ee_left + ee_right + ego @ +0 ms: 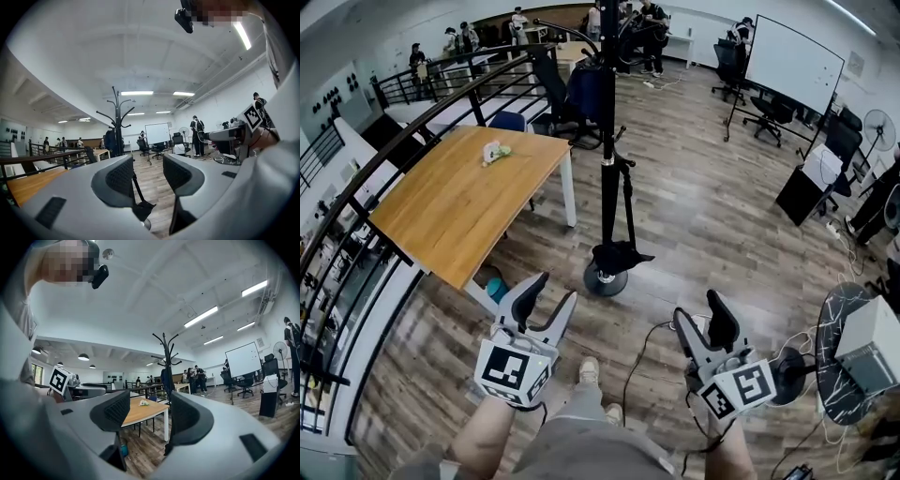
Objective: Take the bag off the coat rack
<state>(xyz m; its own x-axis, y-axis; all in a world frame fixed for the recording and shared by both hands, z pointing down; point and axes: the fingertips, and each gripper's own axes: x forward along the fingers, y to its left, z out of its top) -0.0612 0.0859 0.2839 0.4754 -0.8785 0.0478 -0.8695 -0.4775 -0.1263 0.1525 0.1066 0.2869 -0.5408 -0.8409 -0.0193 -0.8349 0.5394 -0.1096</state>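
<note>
Wood-plank floor [712, 216] runs wide and open to the right of the coat rack [608, 141], out toward a whiteboard [792, 64] and office chairs at the far side. Left side is tighter: the wooden desk [450, 211] has its corner and white leg [570, 192] near the pole, and a black railing [394, 150] curves along the desk's outer edge. The black bag [617, 255] hangs low on a long strap [628, 202] from a peg partway up the pole, just above the round base [605, 279]. A dark blue item [584, 94] hangs higher up; cannot tell what it is. Left gripper [553, 291] and right gripper [697, 307] are held low, near the rack but apart from the bag, jaws of both spread wide and gripping nothing. A cable [637, 361] crosses the floor between them; a round dark side table [839, 309] stands at the right edge.
</note>
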